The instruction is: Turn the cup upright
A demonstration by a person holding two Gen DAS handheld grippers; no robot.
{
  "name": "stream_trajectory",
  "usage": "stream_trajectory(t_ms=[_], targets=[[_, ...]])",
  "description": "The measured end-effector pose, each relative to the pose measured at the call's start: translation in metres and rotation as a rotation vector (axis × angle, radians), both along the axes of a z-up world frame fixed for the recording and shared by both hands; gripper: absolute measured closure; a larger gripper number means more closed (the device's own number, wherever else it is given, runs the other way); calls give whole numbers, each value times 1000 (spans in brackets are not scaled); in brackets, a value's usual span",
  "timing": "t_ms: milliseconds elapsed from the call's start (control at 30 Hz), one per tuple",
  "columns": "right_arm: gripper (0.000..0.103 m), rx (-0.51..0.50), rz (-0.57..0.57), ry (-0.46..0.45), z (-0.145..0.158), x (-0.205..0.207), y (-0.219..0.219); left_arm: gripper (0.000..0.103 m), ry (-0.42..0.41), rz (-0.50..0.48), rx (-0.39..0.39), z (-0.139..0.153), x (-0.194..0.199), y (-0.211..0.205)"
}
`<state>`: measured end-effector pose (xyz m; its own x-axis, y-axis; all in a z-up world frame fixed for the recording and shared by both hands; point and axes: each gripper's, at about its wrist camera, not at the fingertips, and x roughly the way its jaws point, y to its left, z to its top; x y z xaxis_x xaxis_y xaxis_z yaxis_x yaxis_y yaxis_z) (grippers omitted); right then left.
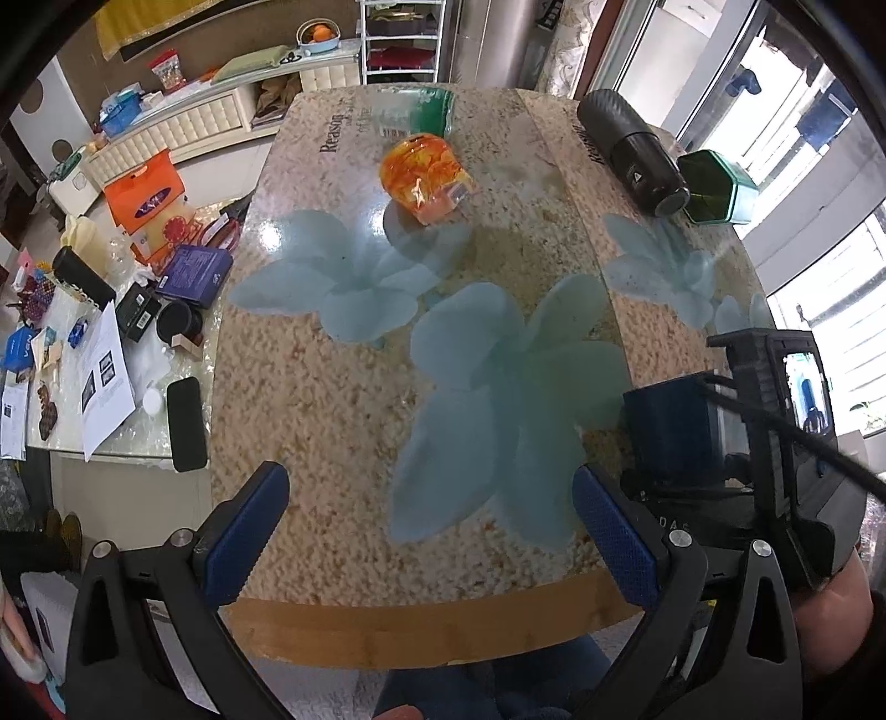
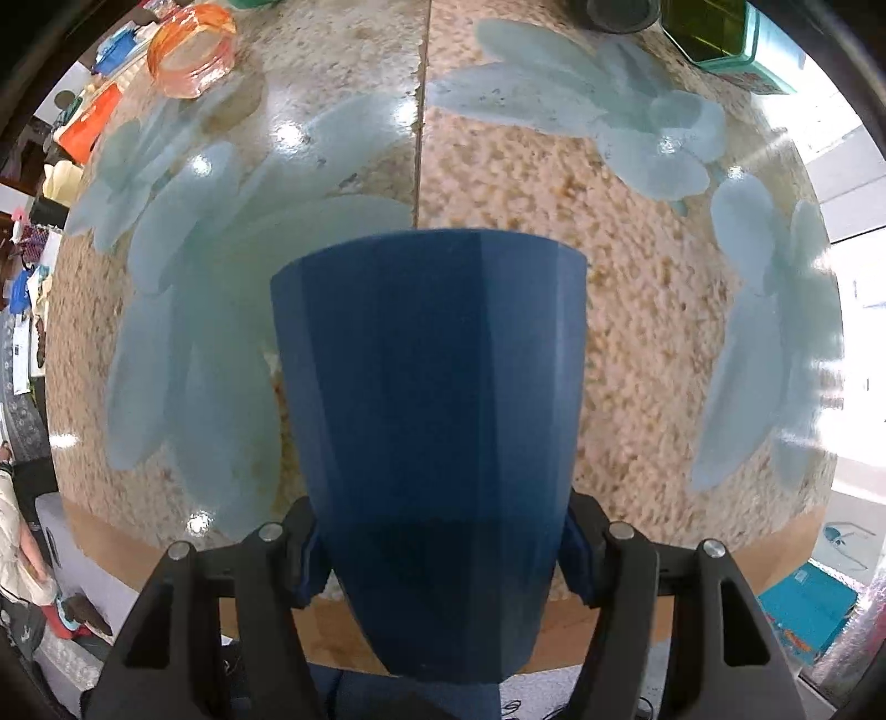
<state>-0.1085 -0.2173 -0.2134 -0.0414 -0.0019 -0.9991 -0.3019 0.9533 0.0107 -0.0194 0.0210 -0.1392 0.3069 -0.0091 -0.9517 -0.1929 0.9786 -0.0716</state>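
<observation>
Over the table [image 2: 637, 343], right tongs [image 2: 443, 548] clamp the blue cup [image 2: 432, 387] near its base; left tongs [image 1: 432, 531] gape wide. Risk: slippage during rotation.

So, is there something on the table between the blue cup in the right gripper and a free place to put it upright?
Nothing visible: the blue cup is over bare table; the orange cup lies far off.

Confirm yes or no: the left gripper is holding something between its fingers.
No, the left gripper stands wide open over the table, with nothing between its blue pads.
</observation>
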Motion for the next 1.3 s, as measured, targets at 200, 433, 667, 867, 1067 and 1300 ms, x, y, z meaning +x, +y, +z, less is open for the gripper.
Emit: stream_trajectory(t_ms=[200, 433, 667, 867, 1067, 1300], targets=[[29, 32, -23, 14, 4, 24, 11, 0, 26, 3, -11, -9, 3, 2], [27, 50, -24, -7, 14, 41, 12, 0, 40, 5, -30, -15, 8, -1], [26, 104, -56, -40, 35, 51, 8, 0, 43, -1, -29, -15, 10, -8], [26, 132, -79, -136, 68, 62, 4, 0, 45, -6, -38, -13, 13, -19], [18, 186, -96, -200, 99, 72, -11, 0, 32, -46, -30, -5, 20, -47], [3, 217, -63, -263, 116, 82, -48, 0, 33, -18, -71, -4, 35, -86]])
